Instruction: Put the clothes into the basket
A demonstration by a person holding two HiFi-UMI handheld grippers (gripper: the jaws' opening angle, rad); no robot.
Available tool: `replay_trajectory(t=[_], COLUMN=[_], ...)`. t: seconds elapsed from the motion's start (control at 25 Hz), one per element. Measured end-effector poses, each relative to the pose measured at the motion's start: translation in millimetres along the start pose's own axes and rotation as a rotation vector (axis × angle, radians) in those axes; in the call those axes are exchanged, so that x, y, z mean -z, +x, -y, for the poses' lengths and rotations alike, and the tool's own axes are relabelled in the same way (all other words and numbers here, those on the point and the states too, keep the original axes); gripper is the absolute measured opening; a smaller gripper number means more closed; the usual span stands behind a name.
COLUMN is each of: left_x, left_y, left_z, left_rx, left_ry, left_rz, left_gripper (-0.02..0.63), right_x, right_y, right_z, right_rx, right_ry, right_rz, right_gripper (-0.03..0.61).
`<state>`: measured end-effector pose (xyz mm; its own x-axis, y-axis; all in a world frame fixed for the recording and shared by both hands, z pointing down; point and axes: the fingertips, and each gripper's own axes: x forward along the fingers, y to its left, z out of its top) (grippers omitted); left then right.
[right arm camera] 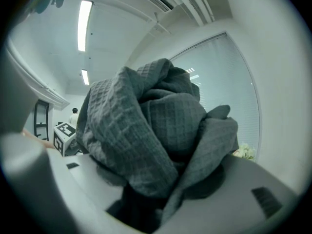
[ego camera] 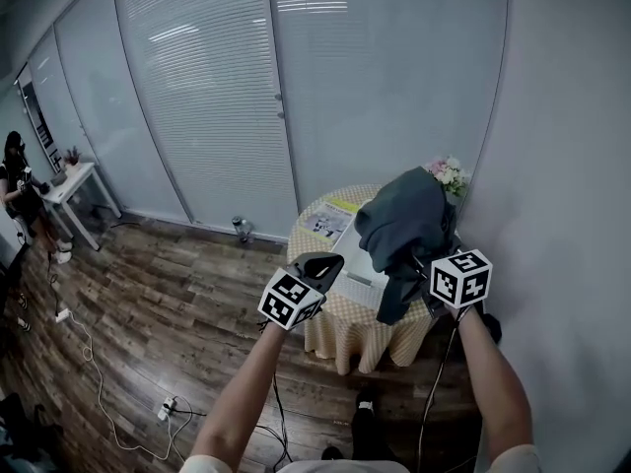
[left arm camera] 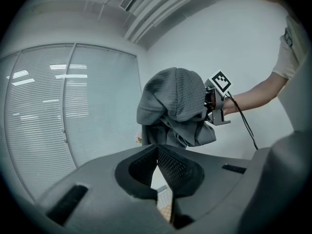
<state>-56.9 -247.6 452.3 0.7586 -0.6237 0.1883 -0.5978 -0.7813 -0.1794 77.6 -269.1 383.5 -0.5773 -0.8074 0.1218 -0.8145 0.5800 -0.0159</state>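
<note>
Holding left gripper (ego camera: 328, 262) jaws pressed together, empty. Pinching dark grey bumpy cloth (ego camera: 404, 215) in right gripper (ego camera: 419, 262) jaws, up above round yellow-checked desk (ego camera: 340, 328). Not yet putting it in; no basket showing.

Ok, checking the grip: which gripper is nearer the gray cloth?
Right. The right gripper clamps the gray cloth; the left gripper is shut and empty, apart from it on the left.
</note>
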Motion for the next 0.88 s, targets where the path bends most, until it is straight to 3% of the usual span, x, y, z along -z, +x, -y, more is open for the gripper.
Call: replay_trajectory(t=[0.44, 0.88], left_x=[-21.0, -4.5], left_y=[90.9, 162.5], left_z=[-74.0, -162.4], left_rx=[-0.015, -0.072], left_ry=[0.008, -0.025], left_rz=[0.001, -0.038], left_gripper=[0.014, 0.013], right_x=[-48.3, -83.4], right_y=[101.3, 227.1], right_z=[77.8, 132.4], right_rx=[-0.054, -0.138], right_ry=[0.011, 0.051], right_rz=[0.035, 0.051], right_gripper=[0.261, 0.261])
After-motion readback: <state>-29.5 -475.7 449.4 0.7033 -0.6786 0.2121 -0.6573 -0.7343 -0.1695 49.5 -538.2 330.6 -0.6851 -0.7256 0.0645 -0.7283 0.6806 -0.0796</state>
